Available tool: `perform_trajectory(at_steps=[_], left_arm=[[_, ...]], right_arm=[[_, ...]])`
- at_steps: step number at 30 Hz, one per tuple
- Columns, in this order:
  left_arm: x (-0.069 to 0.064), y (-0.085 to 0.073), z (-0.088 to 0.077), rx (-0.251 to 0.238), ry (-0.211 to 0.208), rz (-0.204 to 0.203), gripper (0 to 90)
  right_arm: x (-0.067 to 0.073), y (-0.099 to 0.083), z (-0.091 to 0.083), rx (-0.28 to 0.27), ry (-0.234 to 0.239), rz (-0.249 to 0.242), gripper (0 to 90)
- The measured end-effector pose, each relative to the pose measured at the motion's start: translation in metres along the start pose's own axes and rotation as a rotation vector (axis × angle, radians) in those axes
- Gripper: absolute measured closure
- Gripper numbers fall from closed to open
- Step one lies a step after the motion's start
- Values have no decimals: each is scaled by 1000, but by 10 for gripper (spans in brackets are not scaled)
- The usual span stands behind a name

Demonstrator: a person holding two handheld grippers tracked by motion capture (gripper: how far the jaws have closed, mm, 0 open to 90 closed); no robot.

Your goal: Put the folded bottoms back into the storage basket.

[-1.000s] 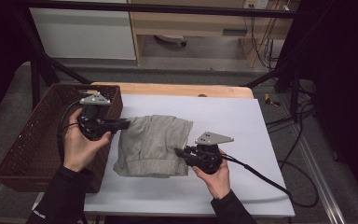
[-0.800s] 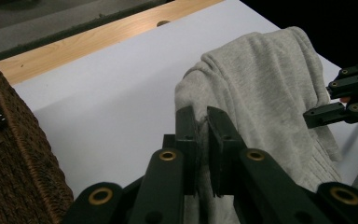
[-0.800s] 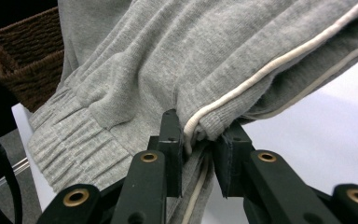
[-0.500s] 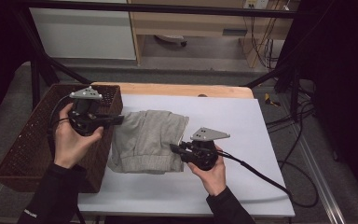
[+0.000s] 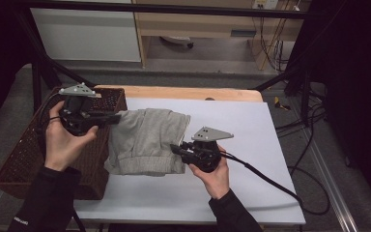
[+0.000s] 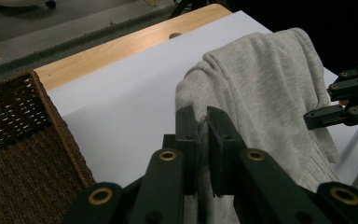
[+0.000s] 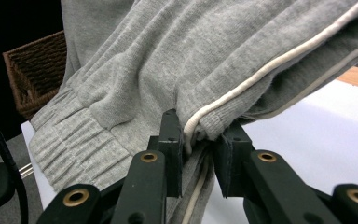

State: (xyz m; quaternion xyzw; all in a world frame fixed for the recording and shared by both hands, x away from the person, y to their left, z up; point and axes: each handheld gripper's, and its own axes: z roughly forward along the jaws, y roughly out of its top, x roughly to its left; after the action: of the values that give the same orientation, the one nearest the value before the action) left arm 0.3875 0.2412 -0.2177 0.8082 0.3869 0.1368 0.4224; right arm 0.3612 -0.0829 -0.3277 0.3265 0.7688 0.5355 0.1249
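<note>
Grey fabric is pinched in both grippers: the left gripper (image 6: 203,135) and right gripper (image 7: 200,140) clamp a folded grey knit garment (image 5: 147,140) above the white tabletop (image 5: 251,140), beside the brown wicker basket (image 5: 24,159). A thin edge grip could slip, letting the fold fall open.

The room is dim, its left and right edges sunk in black. Soft overhead light brightens the white desk top (image 5: 251,130), which shows no glare. The near black fingers (image 6: 186,126) look slightly soft, and the dark woven basket (image 5: 24,159) is murky and grainy.
</note>
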Motion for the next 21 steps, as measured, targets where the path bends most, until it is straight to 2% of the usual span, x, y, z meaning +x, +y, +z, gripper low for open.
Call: perform_trajectory(at_steps=[21], left_arm=[[7,13,-25,-15,38,21,838]], right_arm=[[11,25,6,-29,5,-24,750]])
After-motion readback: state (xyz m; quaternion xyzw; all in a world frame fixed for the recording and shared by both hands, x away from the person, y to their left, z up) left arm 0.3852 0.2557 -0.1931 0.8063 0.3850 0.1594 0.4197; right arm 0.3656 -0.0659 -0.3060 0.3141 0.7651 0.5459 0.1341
